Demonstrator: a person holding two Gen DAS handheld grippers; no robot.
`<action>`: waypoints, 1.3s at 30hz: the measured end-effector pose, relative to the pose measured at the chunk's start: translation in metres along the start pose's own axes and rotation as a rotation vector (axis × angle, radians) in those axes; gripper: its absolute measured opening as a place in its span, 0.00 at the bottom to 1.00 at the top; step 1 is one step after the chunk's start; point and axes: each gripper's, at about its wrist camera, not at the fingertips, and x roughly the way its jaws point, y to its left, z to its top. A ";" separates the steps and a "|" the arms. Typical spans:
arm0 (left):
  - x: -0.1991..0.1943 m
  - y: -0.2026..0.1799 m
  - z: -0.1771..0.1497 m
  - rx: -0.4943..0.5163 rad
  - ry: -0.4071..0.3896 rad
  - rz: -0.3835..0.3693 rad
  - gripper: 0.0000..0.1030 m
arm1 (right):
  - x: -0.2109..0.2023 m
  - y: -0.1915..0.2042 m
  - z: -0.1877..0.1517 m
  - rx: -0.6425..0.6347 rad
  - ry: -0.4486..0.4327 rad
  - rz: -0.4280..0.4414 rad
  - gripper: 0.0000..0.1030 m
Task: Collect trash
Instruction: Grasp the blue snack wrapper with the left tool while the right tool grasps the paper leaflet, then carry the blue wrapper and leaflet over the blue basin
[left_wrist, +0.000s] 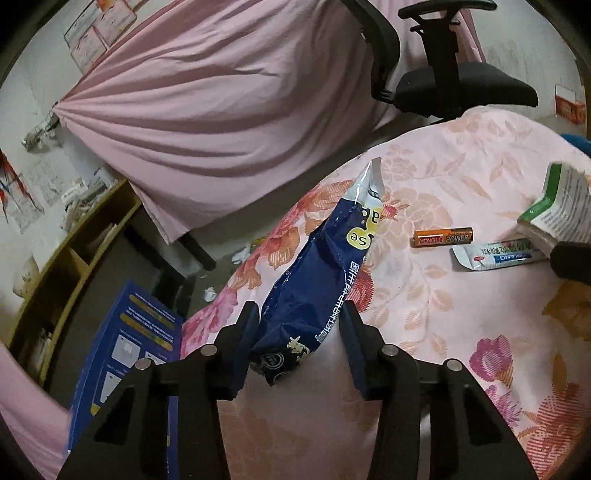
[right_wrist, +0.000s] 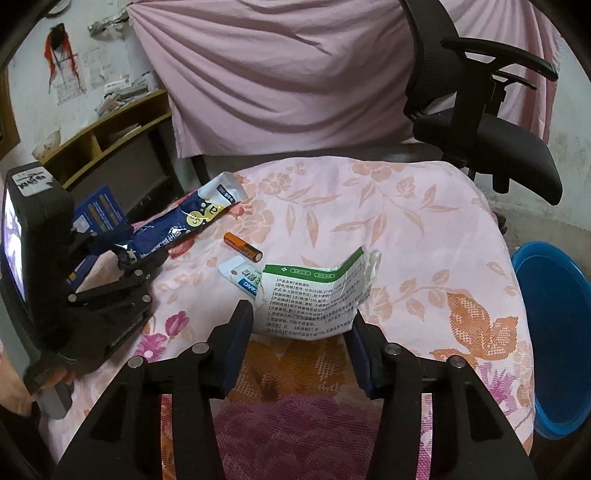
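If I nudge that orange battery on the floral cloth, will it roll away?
Probably a little. The orange battery is a smooth cylinder lying on its side, free to roll sideways. The soft floral cloth should slow it, though the surface looks domed.

Both pictures are a bit dim, with soft, even light and a pink tint. No lamp or window shows. Shadows are faint; the darkest spot is the low corner under the wooden shelf (left_wrist: 74, 254). The round lens bends everything near the edges, and the corners go black. The middle looks sharp: words on the battery (left_wrist: 442, 237) can be read. The green and white box (left_wrist: 557, 206) at the right edge looks smeared. The blue wrapper (left_wrist: 314, 280) has small shiny spots.
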 end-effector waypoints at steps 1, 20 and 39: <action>0.000 -0.002 -0.001 0.003 -0.001 0.003 0.37 | 0.000 -0.002 0.000 0.001 0.000 0.003 0.45; -0.048 0.027 0.008 -0.391 -0.132 -0.282 0.31 | -0.039 -0.018 -0.003 0.060 -0.214 0.082 0.45; -0.154 0.001 0.061 -0.596 -0.505 -0.562 0.31 | -0.149 -0.073 -0.021 0.085 -0.700 -0.118 0.45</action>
